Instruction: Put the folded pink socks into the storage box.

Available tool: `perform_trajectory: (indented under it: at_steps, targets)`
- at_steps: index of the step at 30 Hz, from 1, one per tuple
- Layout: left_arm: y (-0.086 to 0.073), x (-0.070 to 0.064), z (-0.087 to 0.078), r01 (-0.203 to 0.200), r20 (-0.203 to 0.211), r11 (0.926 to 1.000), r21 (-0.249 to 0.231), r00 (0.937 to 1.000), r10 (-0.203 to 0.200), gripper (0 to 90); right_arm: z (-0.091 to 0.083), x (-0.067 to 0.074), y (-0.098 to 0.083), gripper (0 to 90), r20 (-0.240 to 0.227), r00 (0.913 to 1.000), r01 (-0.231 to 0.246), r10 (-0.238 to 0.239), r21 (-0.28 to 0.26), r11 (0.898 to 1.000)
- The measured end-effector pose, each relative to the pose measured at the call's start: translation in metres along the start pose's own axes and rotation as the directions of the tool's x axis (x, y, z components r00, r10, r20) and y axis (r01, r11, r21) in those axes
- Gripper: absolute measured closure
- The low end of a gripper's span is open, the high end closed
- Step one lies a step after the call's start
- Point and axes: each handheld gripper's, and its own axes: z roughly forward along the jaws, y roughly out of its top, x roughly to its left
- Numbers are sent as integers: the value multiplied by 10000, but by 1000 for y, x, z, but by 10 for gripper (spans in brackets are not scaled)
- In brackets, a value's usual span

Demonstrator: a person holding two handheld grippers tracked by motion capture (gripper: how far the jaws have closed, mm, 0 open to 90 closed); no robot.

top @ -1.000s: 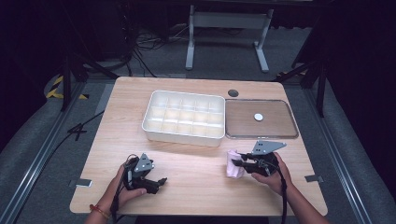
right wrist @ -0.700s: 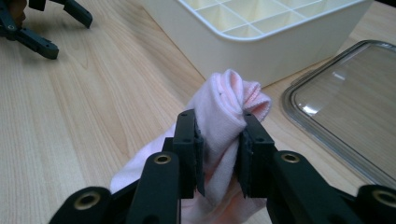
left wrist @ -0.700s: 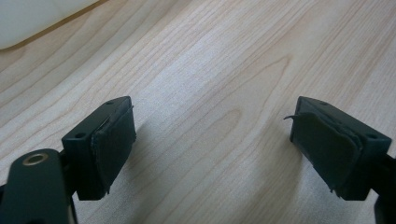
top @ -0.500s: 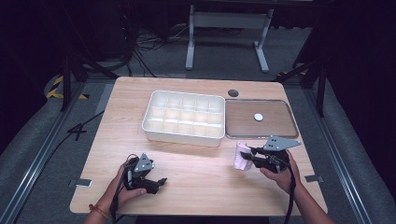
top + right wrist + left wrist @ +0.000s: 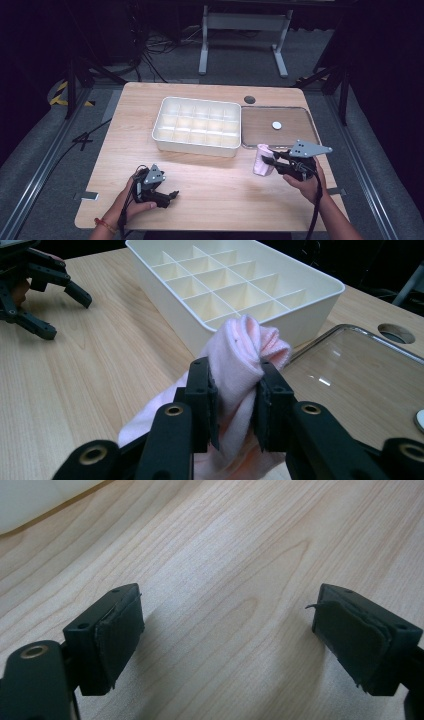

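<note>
Since a second ago, the soft pink rolled cloth (image 5: 240, 360) is lifted and carried right by the right gripper (image 5: 272, 161), pinched tight, near the white plastic tray with many boxes (image 5: 197, 122). It is best kept squeezed and lowered slowly into one box, while the left gripper (image 5: 227, 640) is rested spread wide on the wooden table (image 5: 220, 185).

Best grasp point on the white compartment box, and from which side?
Take the white compartment box by its outer rim on the near long wall, coming from above with one jaw inside a near-row cell and one outside. The walls look thin and upright, and the open top leaves the rim exposed. The left hand-held gripper is open and free; the right hand-held gripper is clamped on the pink cloth.
</note>
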Motion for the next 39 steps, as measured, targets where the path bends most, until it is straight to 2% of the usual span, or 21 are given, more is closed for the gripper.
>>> perform_trajectory:
  at_steps: [8,12,17,23,25,33,39]
  targets:
    - [1,0,1,36,-12,10000,67,10000,-36,115,4,-7,16,723,28,9996,274,-274,-71,9996]
    - [1,1,1,13,-11,10000,67,10000,-13,114,3,-10,28,723,140,9983,573,-572,-59,9983]
    - [1,0,1,39,-10,10000,55,10000,-39,114,1,-14,44,722,138,9974,704,-700,-282,9971]
    - [1,0,1,43,-9,10000,59,10000,-43,114,4,-17,54,721,197,9970,759,-753,-337,9965]
    - [1,0,1,41,-16,10000,63,10000,-41,114,7,-19,59,721,100,9955,946,-944,-272,9951]
    - [1,0,1,47,-25,10000,68,10000,-47,114,22,-20,73,720,-45,9944,1052,-1054,-289,9940]
    - [1,0,1,48,-27,10000,68,10000,-47,114,35,-19,82,720,-22,9920,1259,-1259,-79,9920]
